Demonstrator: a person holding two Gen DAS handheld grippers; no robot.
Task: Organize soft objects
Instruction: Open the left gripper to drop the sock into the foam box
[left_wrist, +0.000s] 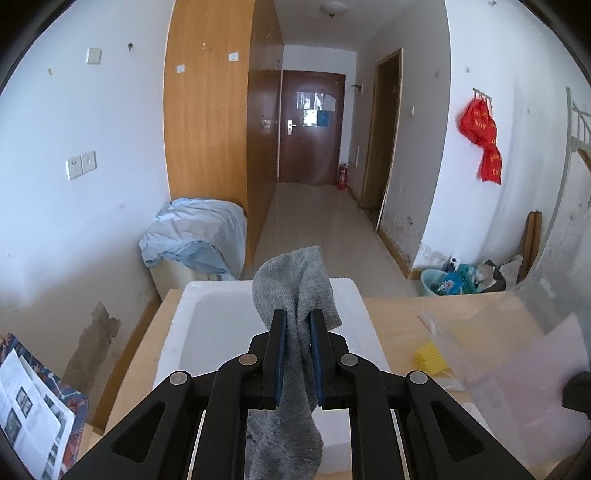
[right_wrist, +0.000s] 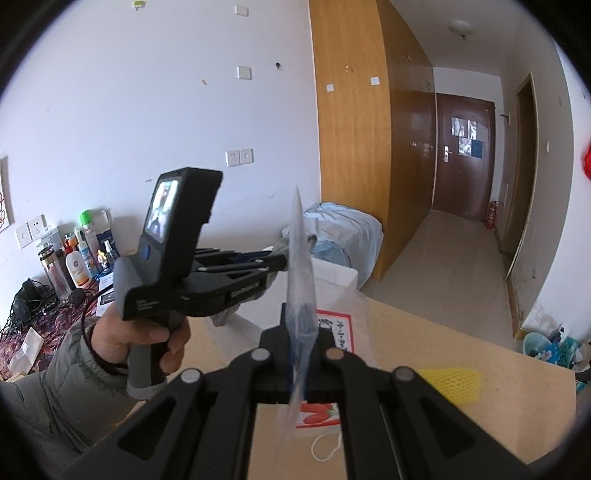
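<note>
My left gripper (left_wrist: 297, 317) is shut on a grey fluffy cloth (left_wrist: 295, 280) and holds it above the open white foam box (left_wrist: 173, 332) on the wooden table (left_wrist: 399, 317). The cloth hangs down between the jaws. My right gripper (right_wrist: 301, 314) is shut on a clear plastic bag (right_wrist: 301, 258), held edge-on and upright above the table (right_wrist: 461, 354). The left gripper (right_wrist: 258, 269) with the person's hand shows in the right wrist view, to the left over the foam box (right_wrist: 336, 273). The bag (left_wrist: 517, 362) shows blurred at the right of the left wrist view.
A yellow foam net (right_wrist: 450, 380) lies on the table at the right, also in the left wrist view (left_wrist: 430, 356). A red-and-white printed bag (right_wrist: 332, 328) lies under my right gripper. A cloth-covered bin (left_wrist: 195, 236) stands beyond the table. Bottles (right_wrist: 77, 254) stand at the left wall.
</note>
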